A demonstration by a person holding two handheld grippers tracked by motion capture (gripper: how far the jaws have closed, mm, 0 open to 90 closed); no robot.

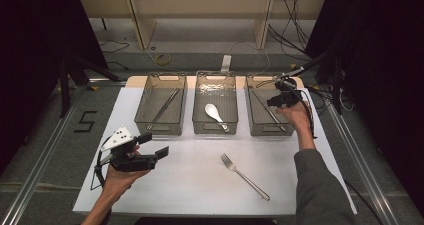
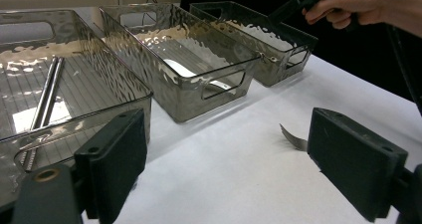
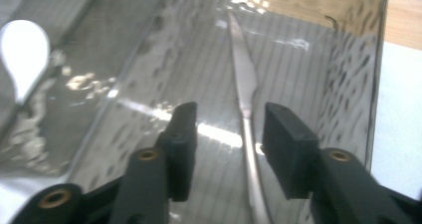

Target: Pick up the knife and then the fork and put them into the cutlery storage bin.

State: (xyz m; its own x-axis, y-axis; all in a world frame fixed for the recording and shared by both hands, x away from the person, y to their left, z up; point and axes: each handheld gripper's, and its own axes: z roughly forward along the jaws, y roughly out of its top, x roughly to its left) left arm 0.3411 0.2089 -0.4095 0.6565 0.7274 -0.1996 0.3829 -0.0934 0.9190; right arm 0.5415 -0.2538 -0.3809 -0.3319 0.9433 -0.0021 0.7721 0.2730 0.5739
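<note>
White sheeting covers the table [image 1: 200, 180], where three clear ribbed bins sit in a row beyond a person's two hand-held tongs. Left tongs [image 1: 156, 146] hover low over the near left of the sheet, jaws spread wide and gripping nothing; in the left gripper view the two black pads frame bare sheet, and the right-hand pad cuts off all but the tines of a fork [image 2: 293, 139]. From above, that fork [image 1: 244, 176] lies whole on the sheet, to the right of the left tongs and nearer the person than the bins.

Right tongs [image 1: 274, 102] hang over the right bin [image 1: 260, 131], jaws parted and empty. Directly beneath and ahead of them, on the bin floor, lies a table knife [image 3: 244, 79]; in the right gripper view its blade runs away from the jaws, while its handle passes between the pads and is cut off at the frame's lower edge. Whether the pads touch the knife cannot be made out.

To the left of the right tongs, the middle bin [image 1: 214, 127] holds a white spoon [image 1: 214, 113], its bowl half cropped in the right gripper view. Just beyond the left tongs, the left bin [image 1: 159, 127] holds metal chopsticks [image 1: 164, 107], blurred by glare on the ribbed plastic.
</note>
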